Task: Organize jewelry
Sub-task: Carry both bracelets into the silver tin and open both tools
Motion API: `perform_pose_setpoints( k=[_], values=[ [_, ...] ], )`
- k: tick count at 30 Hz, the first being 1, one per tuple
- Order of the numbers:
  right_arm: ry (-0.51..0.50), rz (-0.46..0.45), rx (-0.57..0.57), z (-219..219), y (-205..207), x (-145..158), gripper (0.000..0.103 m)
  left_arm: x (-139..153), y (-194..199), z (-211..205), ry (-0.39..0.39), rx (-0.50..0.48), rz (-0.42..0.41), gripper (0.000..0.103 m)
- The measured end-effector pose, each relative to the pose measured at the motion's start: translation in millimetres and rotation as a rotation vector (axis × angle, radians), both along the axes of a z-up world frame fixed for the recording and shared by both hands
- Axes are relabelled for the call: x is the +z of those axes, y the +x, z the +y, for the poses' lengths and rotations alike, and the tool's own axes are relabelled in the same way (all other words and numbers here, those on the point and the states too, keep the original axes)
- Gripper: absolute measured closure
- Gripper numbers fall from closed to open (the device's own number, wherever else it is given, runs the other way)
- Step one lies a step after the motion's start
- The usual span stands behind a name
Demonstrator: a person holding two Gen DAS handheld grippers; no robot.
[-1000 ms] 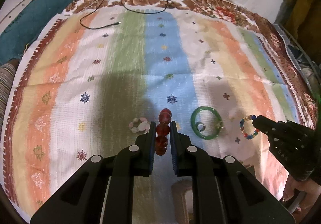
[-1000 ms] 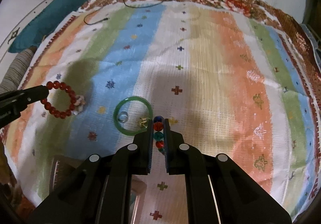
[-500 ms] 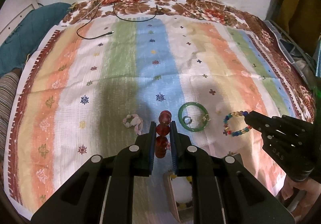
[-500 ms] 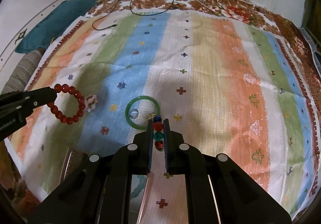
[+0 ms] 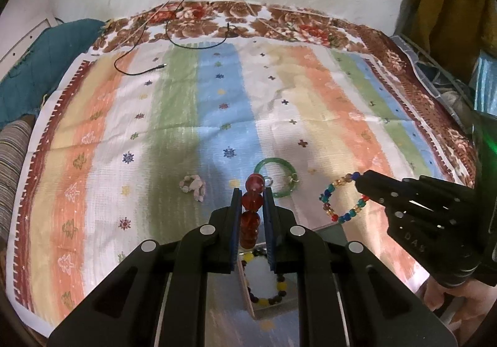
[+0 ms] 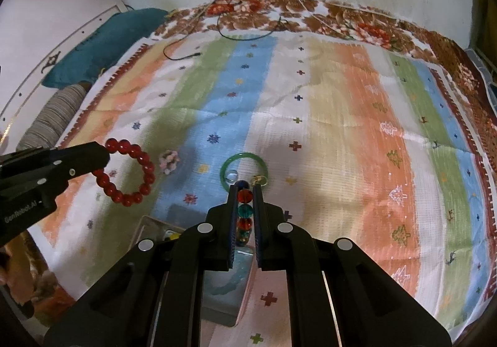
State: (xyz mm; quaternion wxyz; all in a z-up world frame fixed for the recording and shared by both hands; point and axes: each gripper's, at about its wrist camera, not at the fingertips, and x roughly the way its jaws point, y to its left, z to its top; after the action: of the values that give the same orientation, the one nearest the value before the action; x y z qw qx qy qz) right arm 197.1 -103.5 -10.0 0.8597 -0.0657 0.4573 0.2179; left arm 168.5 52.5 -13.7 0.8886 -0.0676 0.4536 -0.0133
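My left gripper (image 5: 252, 191) is shut on a red bead bracelet (image 5: 251, 213), held above the striped cloth; the bracelet hangs as a ring in the right wrist view (image 6: 127, 171). My right gripper (image 6: 245, 188) is shut on a multicoloured bead bracelet (image 6: 244, 210), which shows as a loop in the left wrist view (image 5: 341, 198). A green bangle (image 5: 276, 177) with a small clear ring and a gold ring lies on the cloth, also in the right wrist view (image 6: 243, 171). A pale pink bead piece (image 5: 194, 187) lies left of it. A box (image 5: 267, 285) below my left gripper holds a yellow-and-dark bead bracelet.
The striped cloth (image 5: 186, 117) covers a bed against a white wall. A black cable (image 5: 139, 67) lies at the far left of the cloth. A teal cushion (image 5: 37, 67) sits at the left edge. Clutter stands at the right edge (image 5: 450, 89).
Both grippers have drawn back towards the near edge with their bracelets still held. The box has come into view under them.
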Motion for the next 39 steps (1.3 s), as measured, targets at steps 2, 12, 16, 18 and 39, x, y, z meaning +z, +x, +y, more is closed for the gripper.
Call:
perform_pose_setpoints(
  k=[2, 12, 16, 18, 39],
  values=[
    [0.001, -0.004, 0.003, -0.1, -4.0, 1.2, 0.093, 1.8, -4.4, -3.4, 0.009, -0.005, -0.005, 0.09],
    [0.037, -0.021, 0.025, -4.4, -21.9, 13.7, 0.093, 9.6, -21.2, -5.9, 0.003, -0.013, -0.024, 0.09],
    [0.048, -0.024, 0.023, -5.7, -30.6, 16.3, 0.093, 15.5, -30.0, -9.8, -0.006, -0.018, -0.041, 0.09],
    [0.052, -0.022, 0.028, -5.7, -33.8, 17.1, 0.093, 18.3, -35.2, -12.2, -0.008, -0.018, -0.051, 0.09],
    [0.049, -0.011, 0.058, -5.8, -70.4, 10.6, 0.093, 16.6, -71.7, -40.7, 0.032, -0.056, -0.061, 0.09]
  ],
)
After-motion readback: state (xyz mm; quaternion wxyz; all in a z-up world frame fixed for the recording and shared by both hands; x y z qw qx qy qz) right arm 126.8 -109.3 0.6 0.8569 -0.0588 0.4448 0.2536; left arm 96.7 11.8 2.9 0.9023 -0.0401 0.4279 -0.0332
